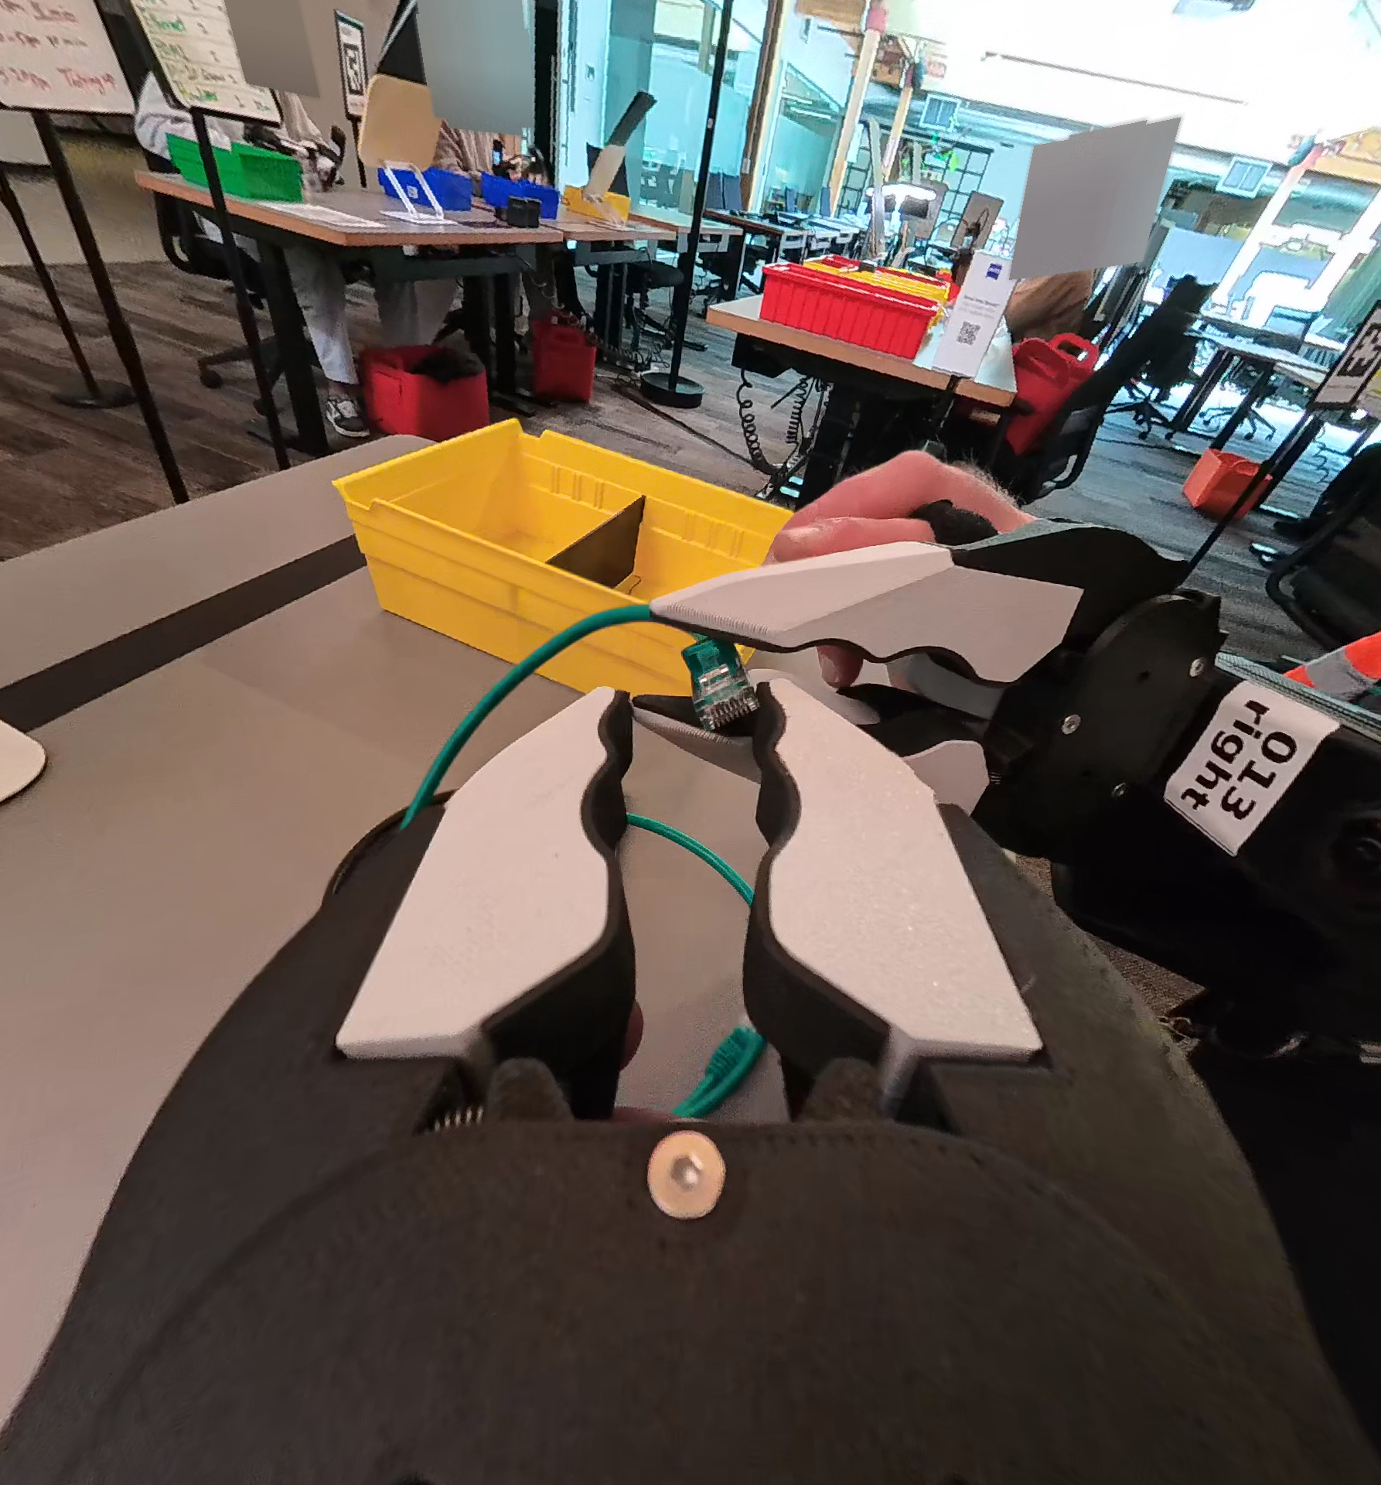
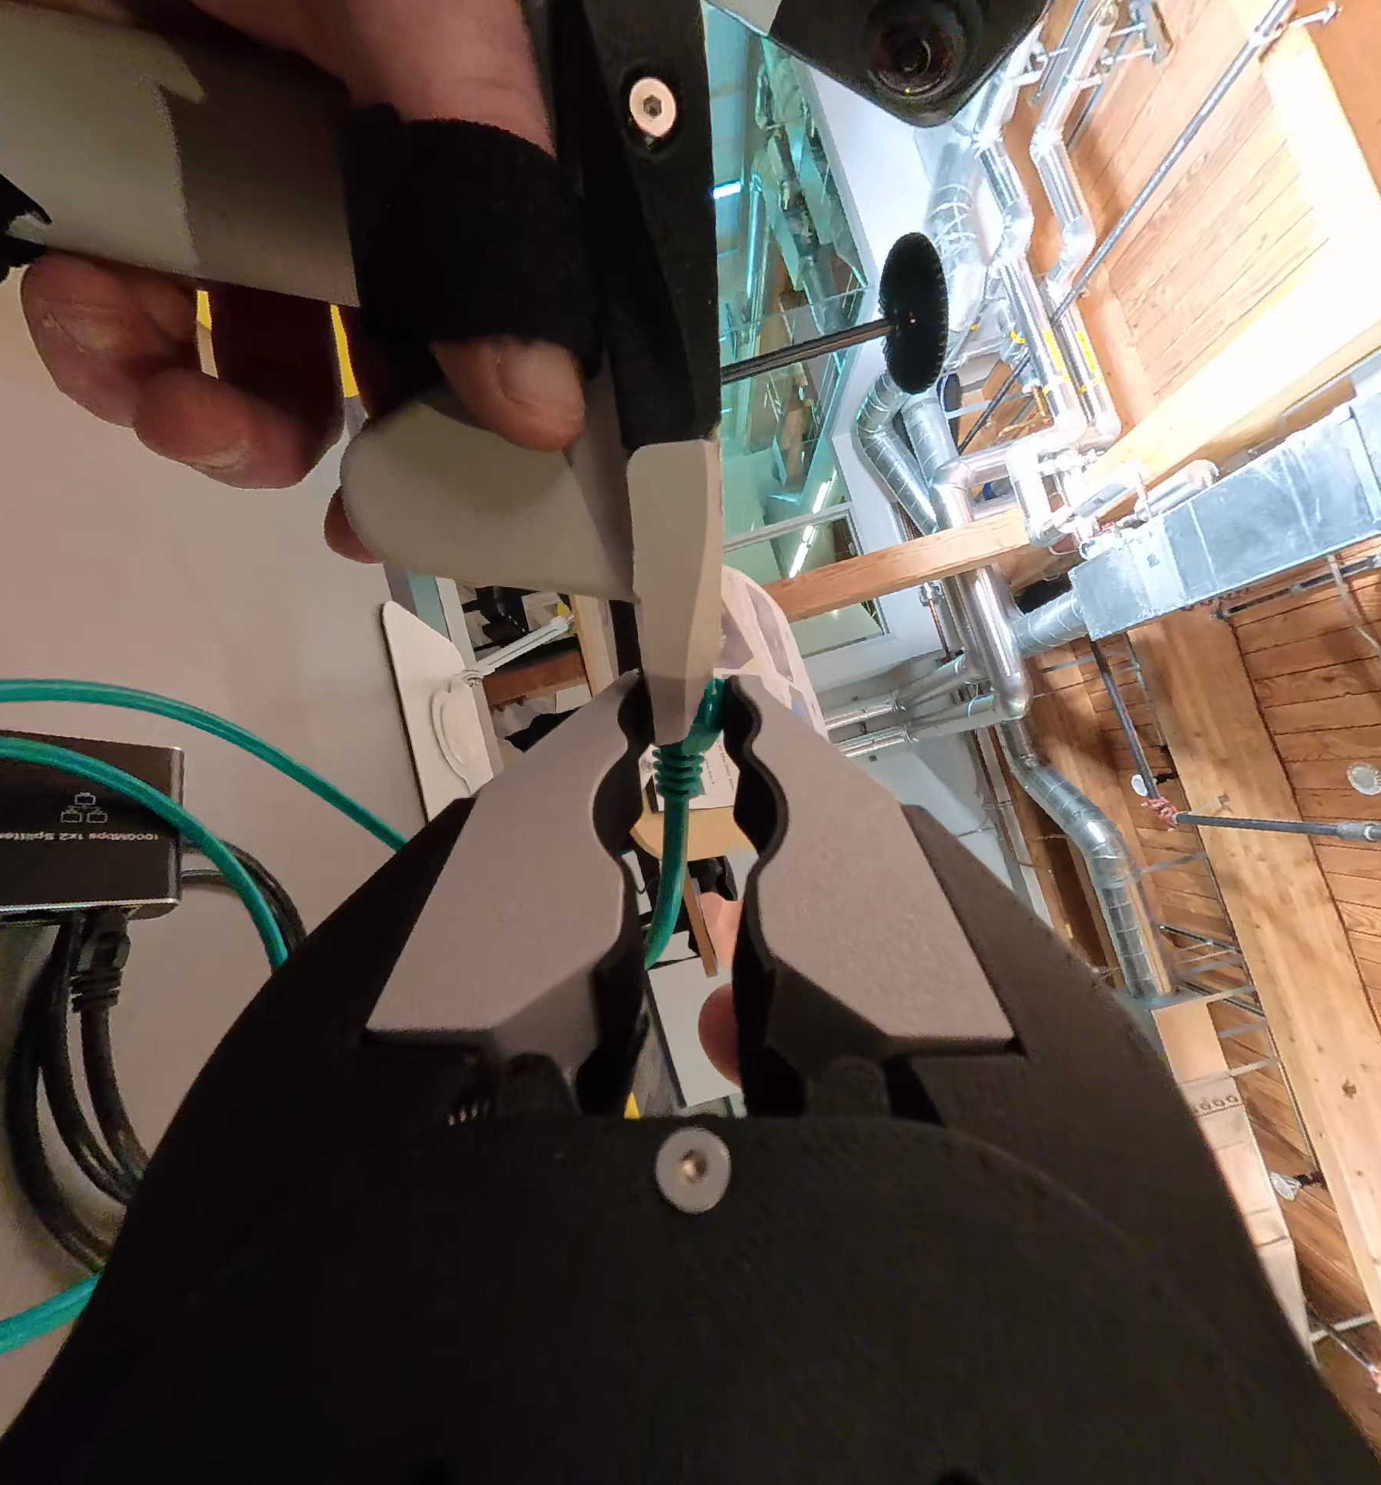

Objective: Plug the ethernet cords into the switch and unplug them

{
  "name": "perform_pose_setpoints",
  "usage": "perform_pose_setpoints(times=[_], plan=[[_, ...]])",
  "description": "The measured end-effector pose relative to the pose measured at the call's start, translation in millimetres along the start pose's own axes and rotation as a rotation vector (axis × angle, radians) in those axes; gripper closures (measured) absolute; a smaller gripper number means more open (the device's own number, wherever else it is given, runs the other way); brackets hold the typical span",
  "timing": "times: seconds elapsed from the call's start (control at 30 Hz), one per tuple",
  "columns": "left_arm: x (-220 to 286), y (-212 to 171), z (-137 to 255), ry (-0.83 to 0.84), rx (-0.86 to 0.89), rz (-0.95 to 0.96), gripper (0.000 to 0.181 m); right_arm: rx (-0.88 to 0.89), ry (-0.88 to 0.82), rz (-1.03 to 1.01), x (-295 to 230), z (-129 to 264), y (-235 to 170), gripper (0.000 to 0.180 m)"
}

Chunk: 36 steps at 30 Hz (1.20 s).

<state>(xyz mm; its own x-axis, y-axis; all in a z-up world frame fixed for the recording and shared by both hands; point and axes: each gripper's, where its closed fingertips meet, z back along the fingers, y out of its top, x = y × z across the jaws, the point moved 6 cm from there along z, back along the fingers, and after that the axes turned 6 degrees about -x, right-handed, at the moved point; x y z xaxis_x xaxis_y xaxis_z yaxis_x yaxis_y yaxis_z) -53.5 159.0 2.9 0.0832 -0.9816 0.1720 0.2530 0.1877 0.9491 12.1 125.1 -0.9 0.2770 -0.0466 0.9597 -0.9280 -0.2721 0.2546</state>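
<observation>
Right gripper (image 1: 663,615): your tips pinch the thin green ethernet cord (image 1: 510,683) just behind its clear plug (image 1: 719,683), apparently for a handover.
Left gripper (image 1: 691,707): spread around that plug, not yet gripping.
Small black switch box (image 2: 61,836): on the grey table (image 1: 189,803), away from the plug.

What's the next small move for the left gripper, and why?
Probably close the left gripper on the plug. The plug hangs between its open fingertips and the right gripper crosses at the same spot, so this looks like a handover. The switch lies off to the side.
</observation>
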Motion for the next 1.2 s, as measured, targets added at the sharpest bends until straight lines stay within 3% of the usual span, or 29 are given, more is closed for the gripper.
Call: perform_pose_setpoints(times=[0.4, 0.53, 0.63, 0.8, 1.2], plan=[[-5.3, -5.4, -3.4, 0.013, 0.0, 0.04, 0.167, -0.041, 0.003, 0.061, -15.4, -4.9, -13.0, 0.165], [-10.1, -1.7, -0.6, 0.052, 0.018, 0.022, 0.168, -0.021, -0.001, 0.049, -16.2, -3.3, -13.9, 0.15], [-14.0, -0.2, 4.3, 0.037, 0.014, 0.012, 0.168, -0.005, 0.017, 0.001, -13.3, -0.8, -15.0, 0.152], [-9.9, -2.6, 10.5, -0.112, 0.047, -0.127, 0.168, 0.122, 0.112, -0.138, -5.3, 8.4, -11.1, 0.169], [-10.3, -3.2, 10.1, -0.269, 0.131, -0.226, 0.168, 0.18, 0.159, -0.155, 0.3, 16.4, -8.8, 0.17]])
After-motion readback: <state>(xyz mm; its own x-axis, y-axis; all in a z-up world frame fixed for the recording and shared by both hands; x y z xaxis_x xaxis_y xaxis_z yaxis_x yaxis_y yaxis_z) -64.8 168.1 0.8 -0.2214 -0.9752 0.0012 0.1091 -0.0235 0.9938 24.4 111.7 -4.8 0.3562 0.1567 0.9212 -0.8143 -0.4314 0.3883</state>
